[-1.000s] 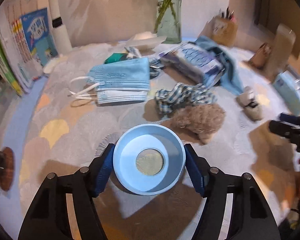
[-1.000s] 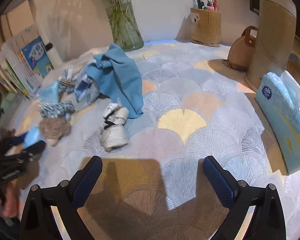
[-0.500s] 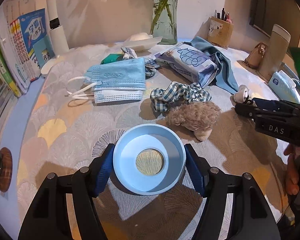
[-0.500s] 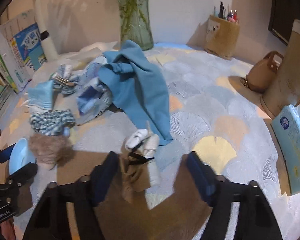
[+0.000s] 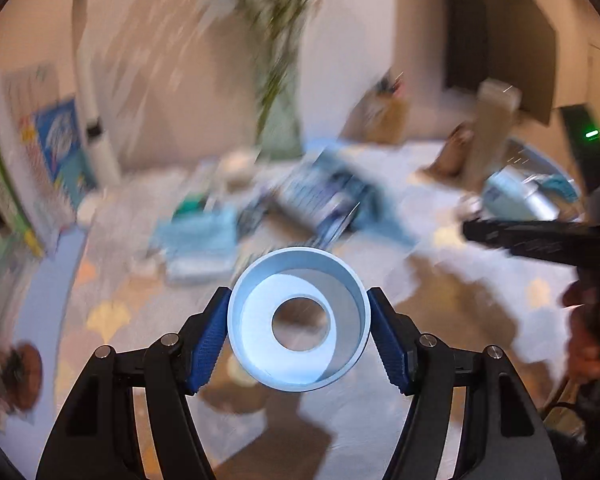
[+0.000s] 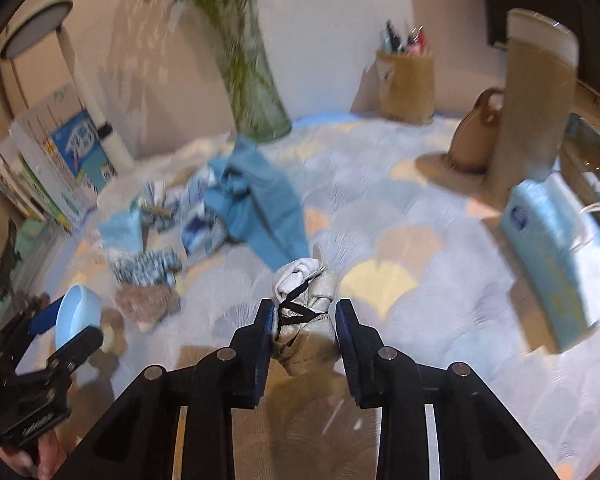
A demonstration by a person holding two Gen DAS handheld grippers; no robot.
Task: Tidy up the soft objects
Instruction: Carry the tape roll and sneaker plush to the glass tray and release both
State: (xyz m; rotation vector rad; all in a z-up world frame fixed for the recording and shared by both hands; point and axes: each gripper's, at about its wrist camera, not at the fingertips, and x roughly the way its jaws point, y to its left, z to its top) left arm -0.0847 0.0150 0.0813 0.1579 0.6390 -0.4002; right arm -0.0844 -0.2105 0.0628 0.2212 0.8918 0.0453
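Right wrist view has the right claw [image 6: 304,334] closing on a small pale cloth bundle [image 6: 305,298] tied with black cord, both blue pads against its sides, so the soft lump is pinched mid-body and probably won't sag out. It hangs over the middle of the bench [image 6: 420,208]. At the left edge, the left claw [image 5: 299,330] clamps a light blue funnel-like cup [image 5: 299,320] by its rim, mouth facing the camera, seemingly kept ready to receive things. Other soft items, a blue cloth [image 6: 260,200] and a checked scrunchie [image 6: 146,266], lie toward the far left corner.
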